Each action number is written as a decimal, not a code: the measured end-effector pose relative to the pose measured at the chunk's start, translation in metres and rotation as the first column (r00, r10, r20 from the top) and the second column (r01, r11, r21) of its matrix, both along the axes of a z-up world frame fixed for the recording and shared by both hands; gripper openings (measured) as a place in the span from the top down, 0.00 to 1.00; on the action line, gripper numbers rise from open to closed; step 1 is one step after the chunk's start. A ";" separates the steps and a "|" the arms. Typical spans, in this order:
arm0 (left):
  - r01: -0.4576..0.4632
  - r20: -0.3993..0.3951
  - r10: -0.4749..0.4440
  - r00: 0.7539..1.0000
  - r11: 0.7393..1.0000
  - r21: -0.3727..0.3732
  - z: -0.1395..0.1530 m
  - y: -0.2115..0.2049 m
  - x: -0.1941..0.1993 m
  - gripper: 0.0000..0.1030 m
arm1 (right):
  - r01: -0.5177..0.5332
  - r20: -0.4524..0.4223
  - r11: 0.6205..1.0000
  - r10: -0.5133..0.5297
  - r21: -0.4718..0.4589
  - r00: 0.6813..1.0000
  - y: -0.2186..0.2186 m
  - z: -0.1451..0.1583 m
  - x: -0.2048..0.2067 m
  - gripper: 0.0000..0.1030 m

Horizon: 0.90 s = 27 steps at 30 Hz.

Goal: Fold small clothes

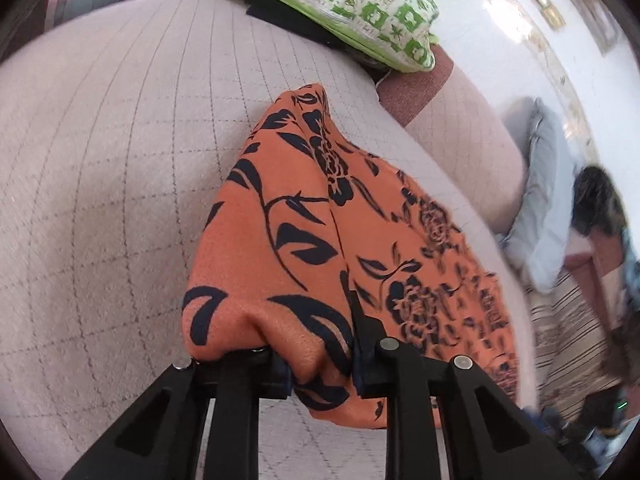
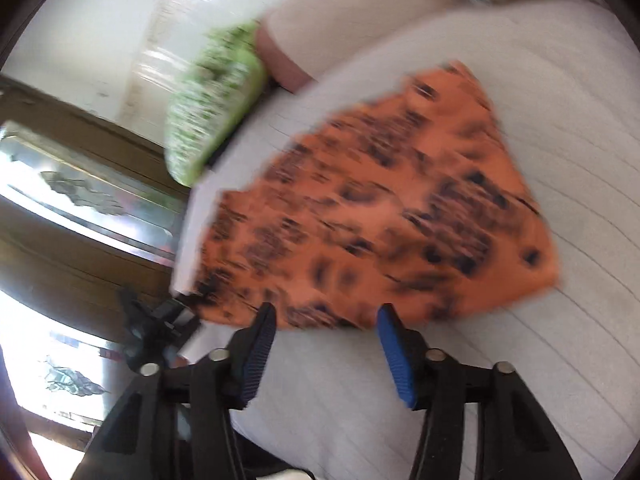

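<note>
The left claw (image 1: 320, 364) sits nearest its camera, its jaws closed on a bunched edge of the orange floral garment (image 1: 320, 216); cloth fills the gap between the fingers and drapes over them. From there the garment runs forward and to the right across the quilted sofa seat (image 1: 112, 168), its long axis pointing away from the claw toward the sofa arm; most of it rests on the cushion, only the gripped edge is lifted.

The right claw (image 2: 326, 344) stands open, its blue pads (image 2: 394, 356) apart with nothing between them; the garment (image 2: 380, 200) lies just ahead of its tips, near edge close to the fingers but apart from them, though the view is blurred. The other claw (image 2: 160, 320) shows at the left of this view, at the garment's corner.

So the left hand has the cloth, and the right is the free one, likely to take the near edge for a fold.

Count: one garment; two claws; one green patterned pillow (image 1: 352, 4) at the back of the sofa.
</note>
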<state>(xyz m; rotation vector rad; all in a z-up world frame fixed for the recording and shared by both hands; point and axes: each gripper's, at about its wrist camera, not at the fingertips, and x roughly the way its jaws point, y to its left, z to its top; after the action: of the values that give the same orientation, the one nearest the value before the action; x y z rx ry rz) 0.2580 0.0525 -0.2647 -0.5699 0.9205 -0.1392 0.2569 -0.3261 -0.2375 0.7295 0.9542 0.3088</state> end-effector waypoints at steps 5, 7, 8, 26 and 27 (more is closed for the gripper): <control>-0.016 -0.011 0.016 1.000 1.000 -0.005 -0.005 0.003 0.001 0.80 | 0.019 0.005 0.999 -0.019 -0.046 1.000 0.037 -0.023 0.048 0.78; -0.024 -0.024 0.024 0.999 1.000 -0.014 -0.009 0.004 0.003 0.80 | 0.037 0.012 0.999 -0.037 -0.034 0.999 0.049 -0.028 0.067 0.79; -0.025 -0.026 0.025 0.999 1.000 -0.016 -0.010 0.005 0.003 0.80 | 0.047 0.024 0.998 -0.046 -0.044 0.999 0.053 -0.028 0.072 0.80; -0.036 0.063 0.025 0.998 0.984 0.174 0.002 -0.027 0.007 0.83 | 0.044 -0.048 0.990 -0.051 -0.131 0.998 0.070 -0.072 0.100 0.94; -0.033 0.089 0.014 0.996 0.977 0.210 0.008 -0.033 0.004 0.84 | 0.036 -0.033 0.990 -0.041 -0.134 0.999 0.069 -0.072 0.097 0.94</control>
<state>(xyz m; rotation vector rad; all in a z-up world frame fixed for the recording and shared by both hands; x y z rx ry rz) 0.2625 0.0199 -0.2563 -0.3742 0.8319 -0.0431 0.3539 -0.2571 -0.3092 0.6313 0.9833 0.1966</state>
